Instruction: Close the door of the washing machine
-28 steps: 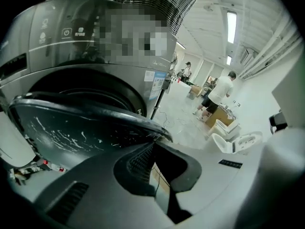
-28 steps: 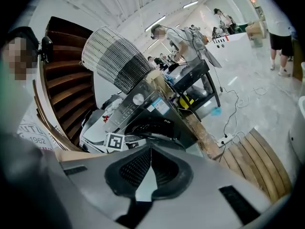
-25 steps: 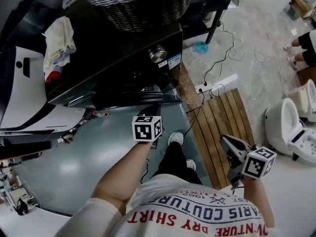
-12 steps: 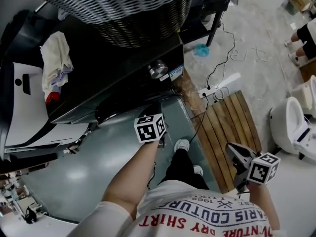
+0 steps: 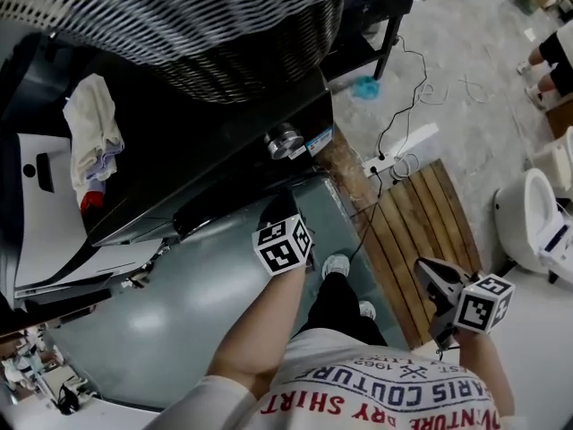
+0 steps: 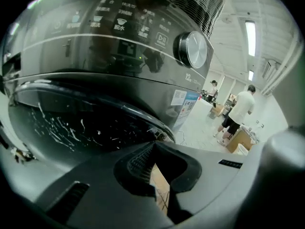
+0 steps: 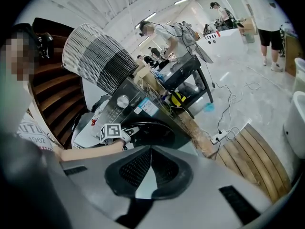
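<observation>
Near door (image 6: 86,125), left claw (image 6: 153,145) closed, empty

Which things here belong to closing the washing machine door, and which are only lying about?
For the job:
washing machine
door
left gripper, close to the door

Lying about:
wicker basket on top of the machine
cloth
power strip on the floor
slatted wooden mat
right gripper, held away from the machine

The washing machine (image 5: 210,128) is black, the basket (image 5: 179,16) striped black and white.
</observation>
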Demonstrator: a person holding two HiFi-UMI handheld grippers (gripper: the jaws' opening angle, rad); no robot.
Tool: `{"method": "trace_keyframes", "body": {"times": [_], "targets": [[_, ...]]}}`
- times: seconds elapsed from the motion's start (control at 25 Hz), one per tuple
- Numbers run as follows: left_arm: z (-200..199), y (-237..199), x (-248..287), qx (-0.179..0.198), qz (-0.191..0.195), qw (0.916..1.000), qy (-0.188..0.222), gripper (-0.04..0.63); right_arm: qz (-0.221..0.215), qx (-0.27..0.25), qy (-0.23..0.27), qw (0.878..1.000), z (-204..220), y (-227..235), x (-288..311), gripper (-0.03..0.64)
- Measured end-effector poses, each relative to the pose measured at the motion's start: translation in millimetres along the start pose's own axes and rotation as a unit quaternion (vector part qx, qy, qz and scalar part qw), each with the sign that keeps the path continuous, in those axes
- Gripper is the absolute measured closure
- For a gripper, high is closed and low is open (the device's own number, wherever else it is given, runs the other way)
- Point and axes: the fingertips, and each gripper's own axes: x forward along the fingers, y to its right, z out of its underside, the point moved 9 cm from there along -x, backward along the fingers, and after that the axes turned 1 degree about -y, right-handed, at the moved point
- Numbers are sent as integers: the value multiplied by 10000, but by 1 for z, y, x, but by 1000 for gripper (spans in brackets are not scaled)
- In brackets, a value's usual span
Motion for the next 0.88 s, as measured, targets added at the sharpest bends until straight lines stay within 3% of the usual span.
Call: {"method": "trace_keyframes", "body": {"times": [0.16,0.44,0.6,0.72,0.88], "targets": [[1,3,3,-318,-296,9989,188,571,78,-17,13,10000,-7,1,-1,595],[-1,1,9,-371,-182,9990,153,571,153,16,126,9998,-4,8,-11,594],[-5,-5,13,-203,165,9992,-302,571,20,-68,120,9999,-1,3,-11,594],[-12,-3,2,-131,458,9980,-419,571,-190,-262,138,9994,-2,-7,-15,595],[-18,23,-43,-636,1578,9838,-570,571,-441,-771,219,9958,-9,-29,-28,595]]}}
